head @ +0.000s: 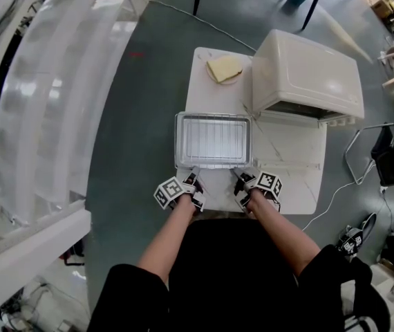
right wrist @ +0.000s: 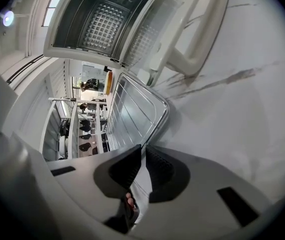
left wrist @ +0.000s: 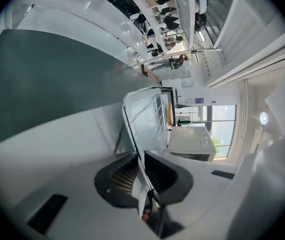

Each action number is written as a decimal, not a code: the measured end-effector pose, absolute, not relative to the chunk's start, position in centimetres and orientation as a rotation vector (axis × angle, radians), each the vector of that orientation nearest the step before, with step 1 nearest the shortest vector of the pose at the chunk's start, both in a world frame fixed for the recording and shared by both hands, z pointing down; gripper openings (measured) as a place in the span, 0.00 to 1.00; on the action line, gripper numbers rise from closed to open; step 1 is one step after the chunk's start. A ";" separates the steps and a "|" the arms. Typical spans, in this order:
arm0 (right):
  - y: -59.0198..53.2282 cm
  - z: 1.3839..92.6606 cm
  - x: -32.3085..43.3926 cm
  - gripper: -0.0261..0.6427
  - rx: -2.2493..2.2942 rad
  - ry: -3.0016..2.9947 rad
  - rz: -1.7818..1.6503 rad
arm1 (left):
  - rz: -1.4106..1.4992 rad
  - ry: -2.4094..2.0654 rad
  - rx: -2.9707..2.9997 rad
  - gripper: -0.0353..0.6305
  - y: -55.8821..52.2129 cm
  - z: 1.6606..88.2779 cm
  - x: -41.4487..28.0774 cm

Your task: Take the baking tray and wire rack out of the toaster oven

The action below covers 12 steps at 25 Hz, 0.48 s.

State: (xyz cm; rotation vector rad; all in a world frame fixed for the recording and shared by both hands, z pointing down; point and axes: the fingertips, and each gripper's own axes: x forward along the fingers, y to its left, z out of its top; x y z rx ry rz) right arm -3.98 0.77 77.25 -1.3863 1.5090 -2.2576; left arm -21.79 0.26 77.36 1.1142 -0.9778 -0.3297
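Observation:
A silver baking tray [head: 180,141] with a wire rack [head: 213,139] lying in it rests on the white table [head: 294,164], left of the cream toaster oven [head: 307,75]. Both grippers clamp the tray's near rim. My left gripper [head: 192,175] is shut on the rim at its left part, the thin metal edge [left wrist: 132,129] running between the dark pads [left wrist: 120,176]. My right gripper [head: 242,177] is shut on the rim at its right part, with the tray [right wrist: 132,111] edge between its pads [right wrist: 160,166]. The oven cavity [right wrist: 102,24] stands open.
The oven's door [head: 290,159] lies folded down flat on the table right of the tray, its handle [right wrist: 202,39] near my right gripper. A plate with yellow food [head: 224,68] sits behind the tray. Grey floor [head: 128,130] surrounds the small table; a cable [head: 197,19] runs across it.

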 end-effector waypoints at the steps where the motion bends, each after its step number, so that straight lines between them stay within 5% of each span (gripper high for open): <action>1: 0.8 77.3 -3.9 0.10 -1.386 1.509 -2.257 | -0.314 -0.971 1.127 0.11 0.1 77.1 -21.7; 3: 0.8 77.4 -3.9 0.10 -1.387 1.505 -2.258 | -0.271 -0.956 1.143 0.25 0.1 76.7 -21.3; 12: 1.1 77.2 -3.9 0.15 -1.368 1.510 -2.259 | -0.206 -0.957 1.159 0.27 1.1 77.0 -21.4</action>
